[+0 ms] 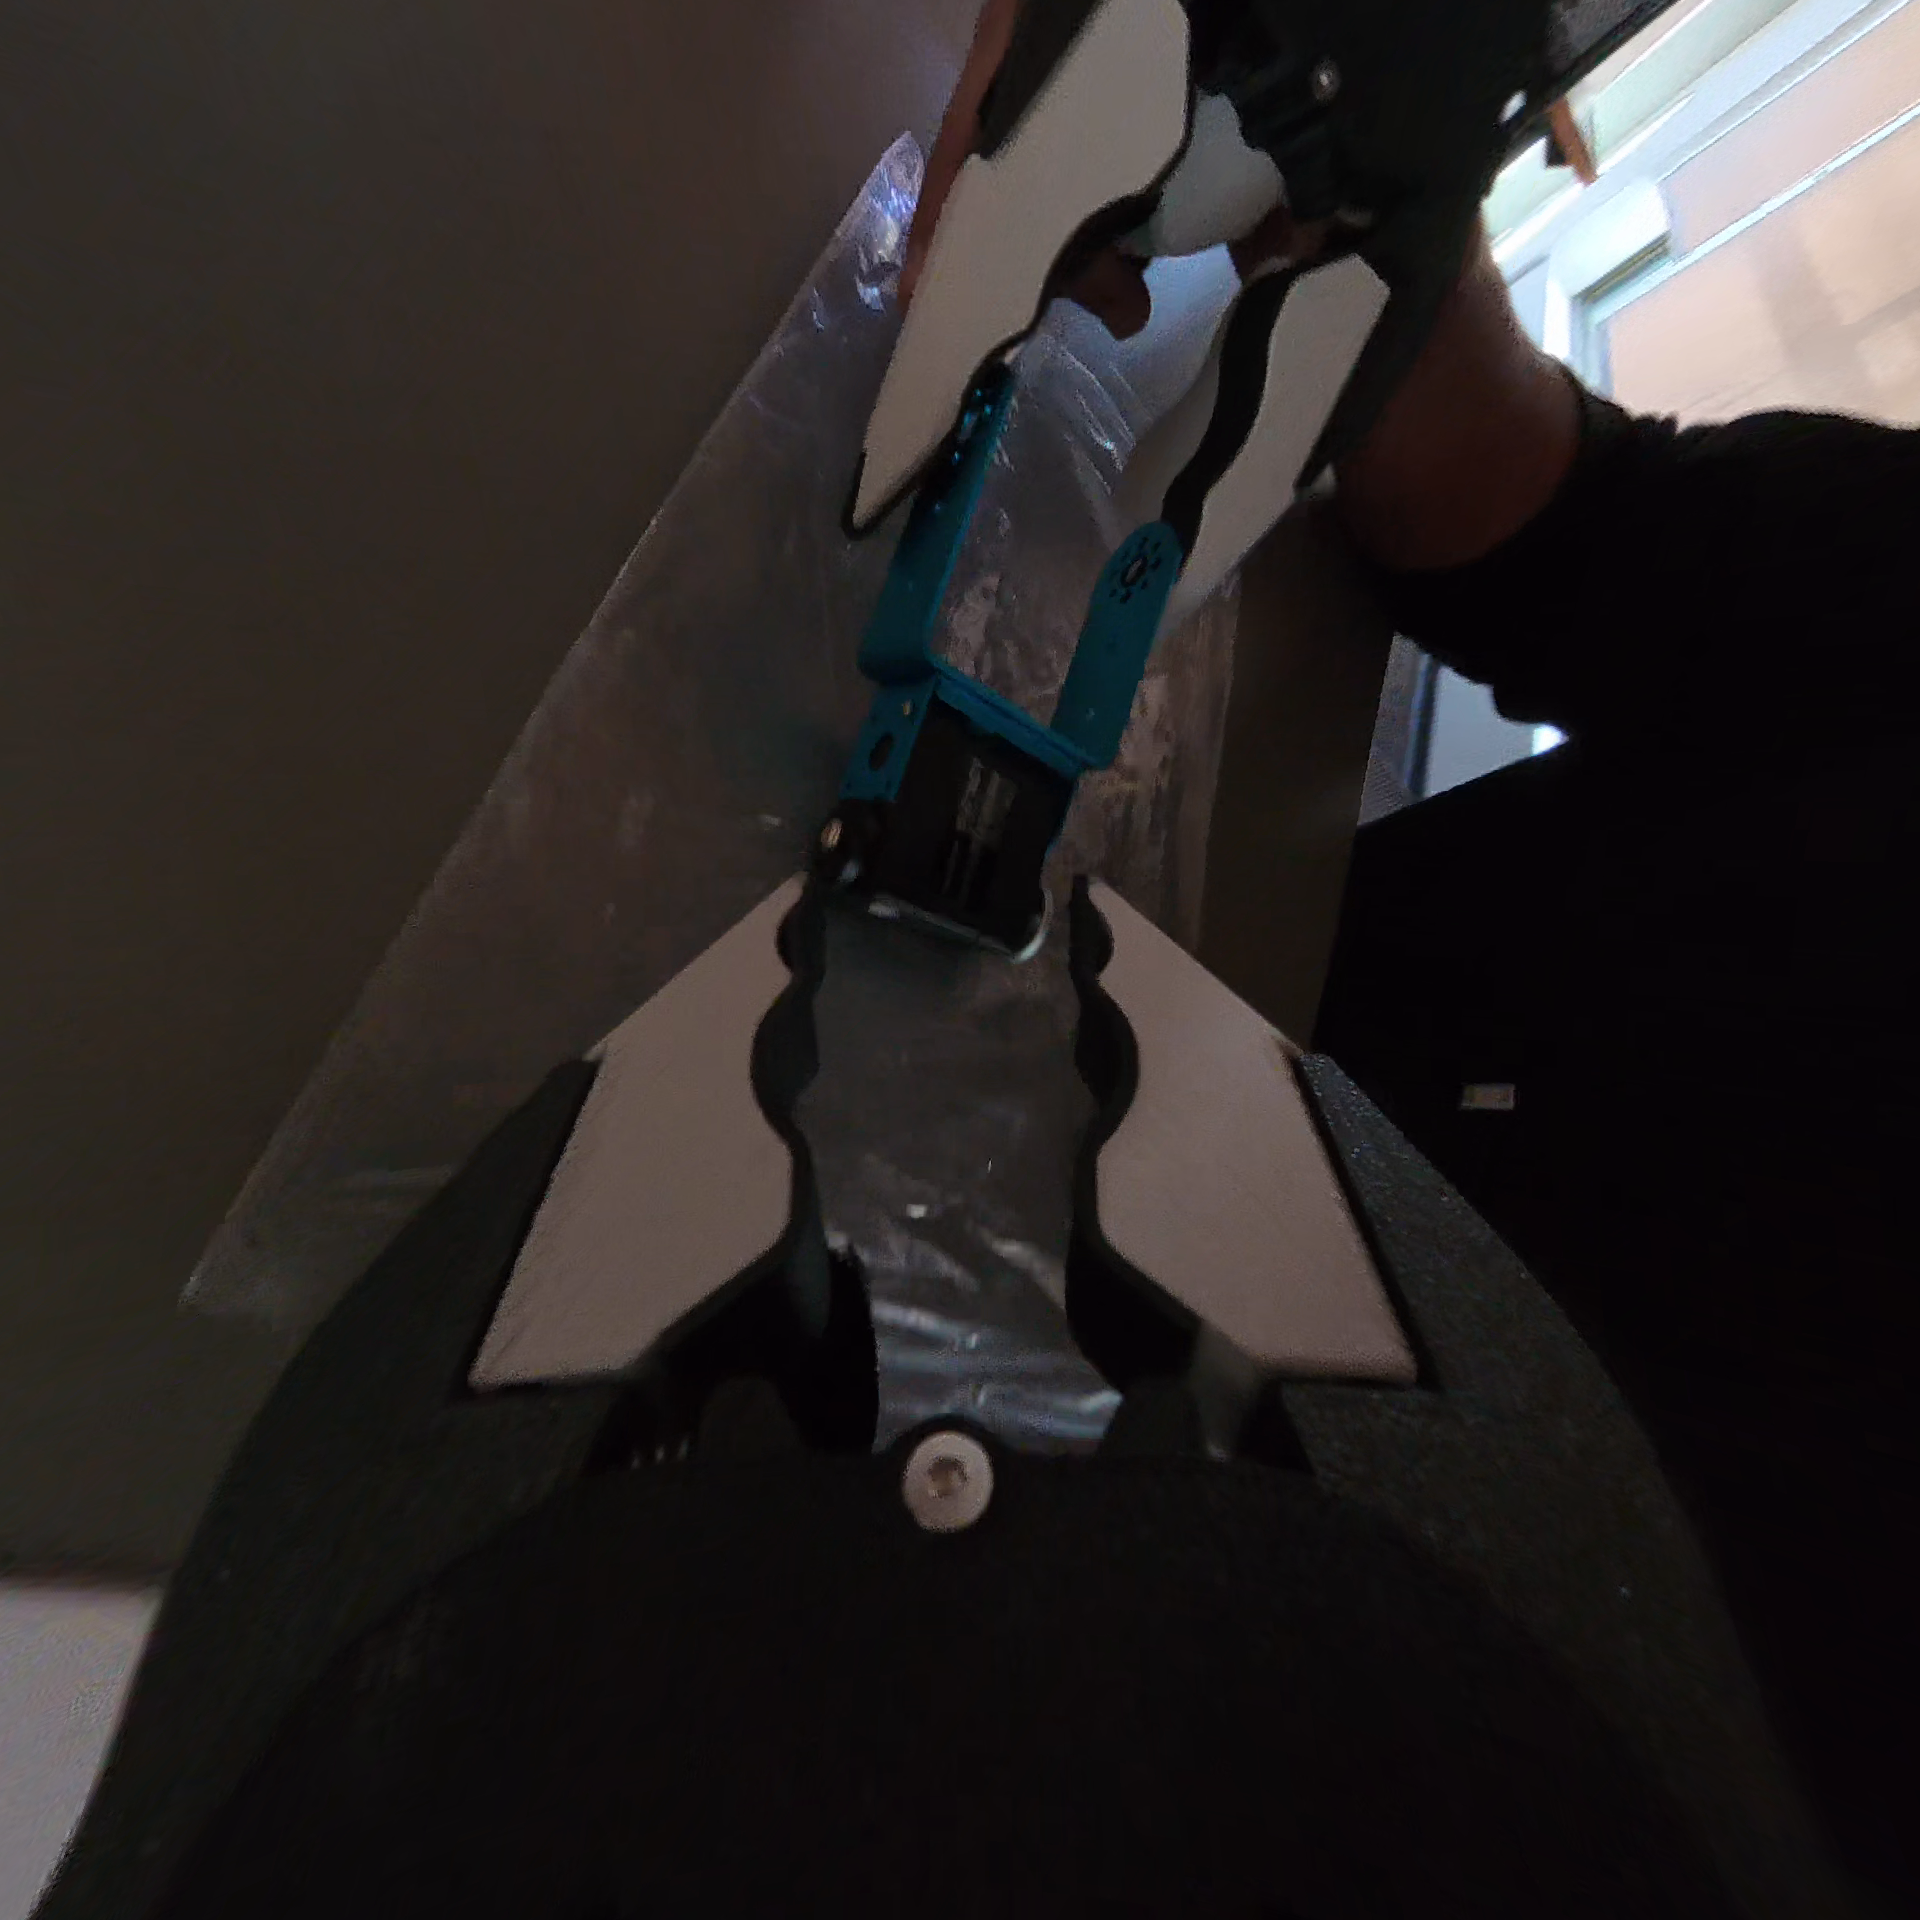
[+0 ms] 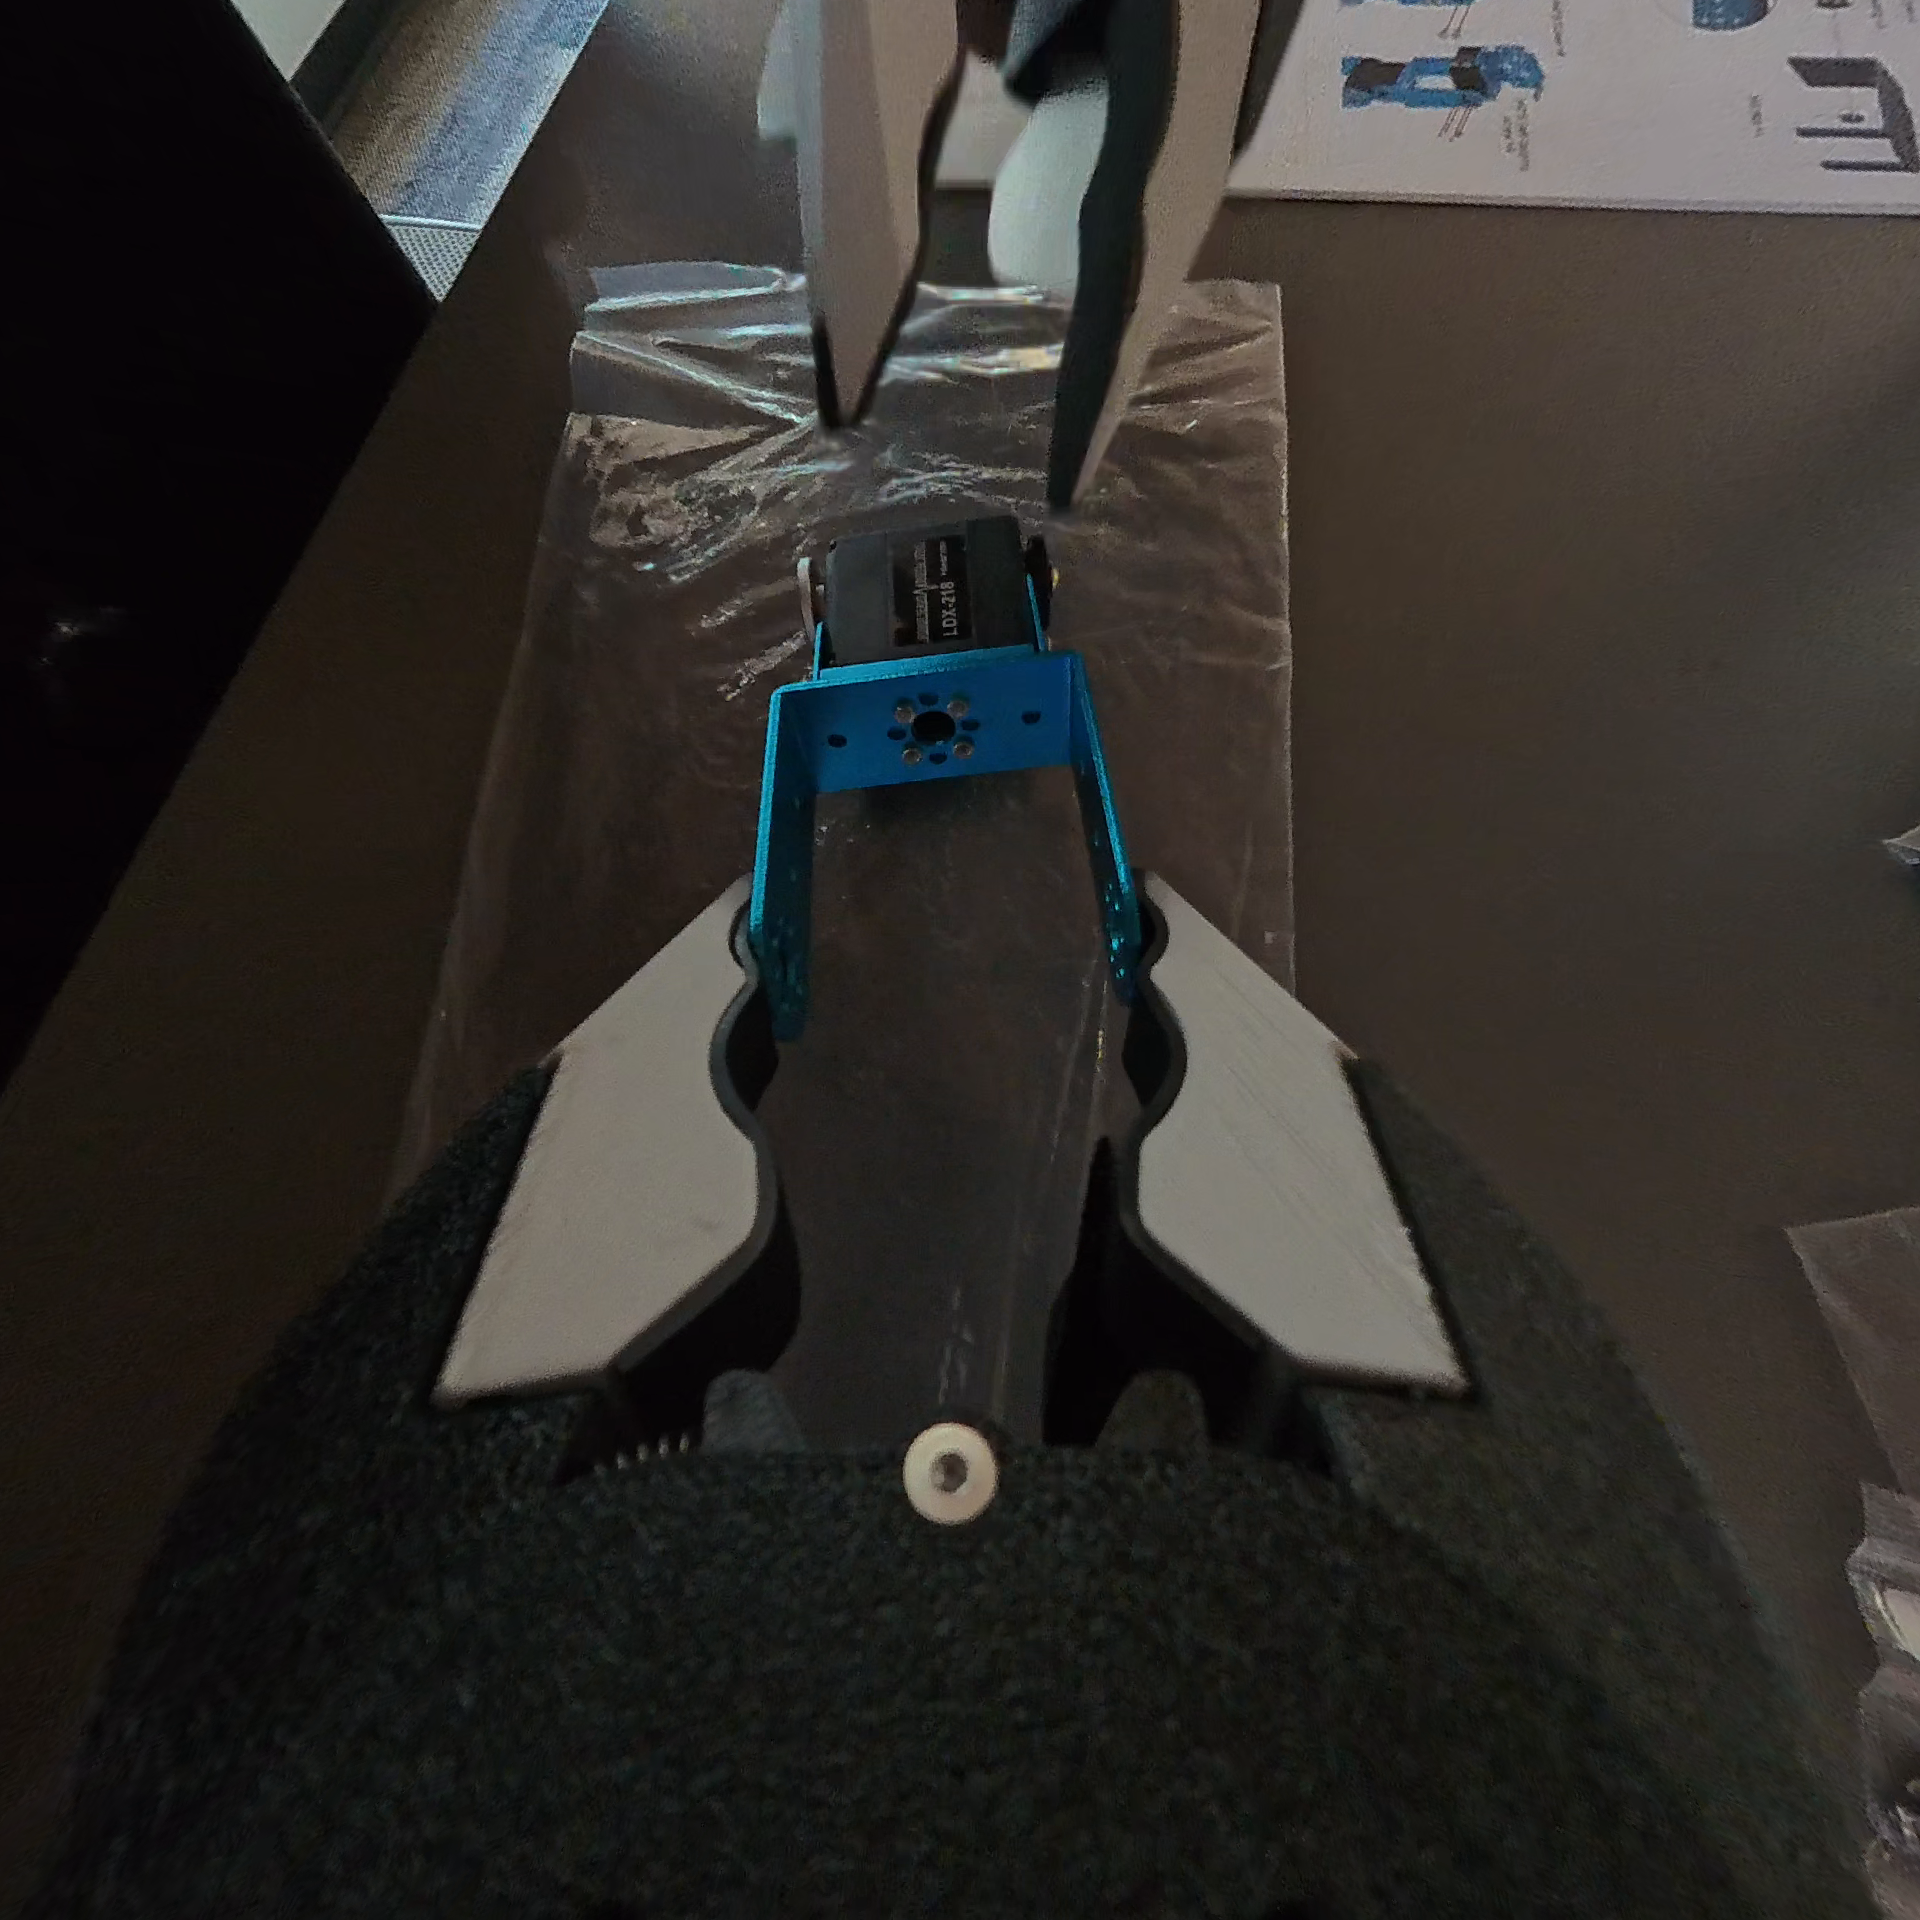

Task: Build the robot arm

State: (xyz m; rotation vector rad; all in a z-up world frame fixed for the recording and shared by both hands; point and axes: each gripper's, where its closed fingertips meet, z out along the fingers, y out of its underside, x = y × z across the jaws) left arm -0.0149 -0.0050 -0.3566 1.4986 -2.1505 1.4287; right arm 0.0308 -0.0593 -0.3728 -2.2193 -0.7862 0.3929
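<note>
A black servo (image 2: 914,597) sits in a blue U-shaped metal bracket (image 2: 925,727), over a clear plastic bag (image 2: 644,727) on a dark brown table (image 2: 1558,727). My right gripper (image 2: 945,904) is shut on the bracket, one finger against the outside of each arm. My left gripper (image 1: 943,894) is open, its tips on either side of the servo's (image 1: 956,821) free end; I cannot tell if they touch it. The left gripper also shows in the right wrist view (image 2: 945,457), tips down at the bag. The right gripper (image 1: 1023,525) shows at the top of the left wrist view, on the bracket (image 1: 920,592).
A white paper sheet with blue and black drawings (image 2: 1610,104) lies at the far right of the table. Small plastic bags (image 2: 1870,1351) lie at the right edge. A dark box (image 2: 125,416) stands on the left. A person's dark-sleeved arm (image 1: 1475,436) is behind the right gripper. The grippers' ends are close to 8 centimeters from one another.
</note>
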